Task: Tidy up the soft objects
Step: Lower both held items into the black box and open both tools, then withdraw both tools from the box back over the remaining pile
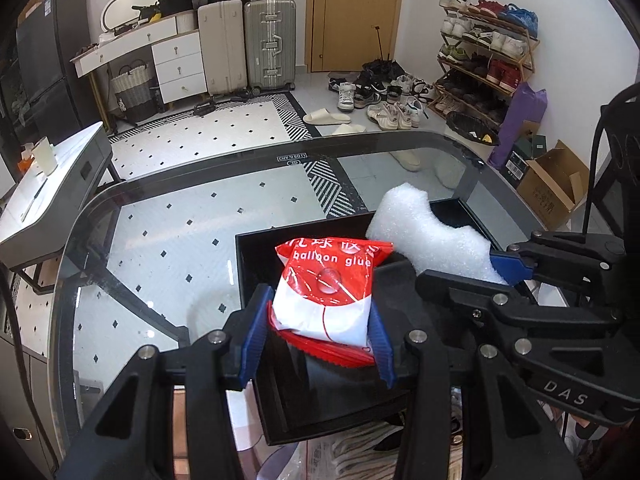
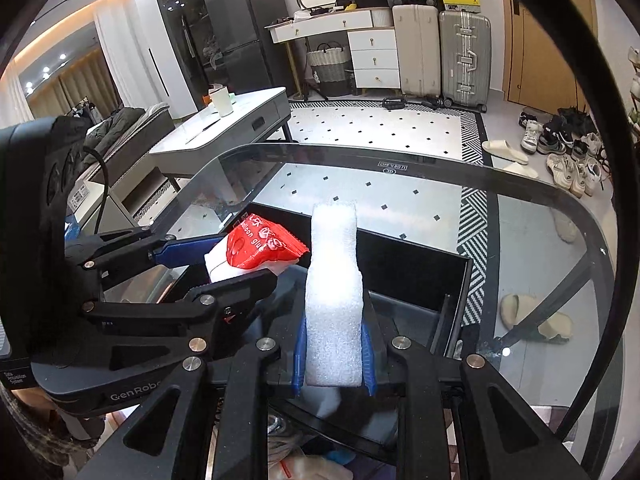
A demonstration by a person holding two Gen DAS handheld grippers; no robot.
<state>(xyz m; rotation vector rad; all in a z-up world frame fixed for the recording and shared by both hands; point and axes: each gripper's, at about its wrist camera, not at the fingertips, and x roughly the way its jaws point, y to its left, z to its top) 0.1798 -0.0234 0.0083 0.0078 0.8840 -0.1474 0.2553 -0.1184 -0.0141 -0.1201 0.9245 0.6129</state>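
My left gripper [image 1: 318,334] is shut on a red and white "balloon glue" packet [image 1: 326,292] and holds it over the black open box [image 1: 256,264] on the glass table [image 1: 168,240]. My right gripper [image 2: 335,350] is shut on a white foam block [image 2: 334,296] and holds it upright over the same box [image 2: 420,268]. In the left wrist view the foam block [image 1: 420,228] and the right gripper [image 1: 508,268] are at the right. In the right wrist view the packet [image 2: 256,248] and the left gripper [image 2: 228,264] are at the left.
The glass table's far edge [image 1: 292,148] curves across the view. A grey side table [image 1: 48,192] with a cup stands beyond on the left. Suitcases [image 1: 248,44], a shoe rack [image 1: 484,56] and loose shoes are on the floor behind. Bags lie under the table [image 2: 304,464].
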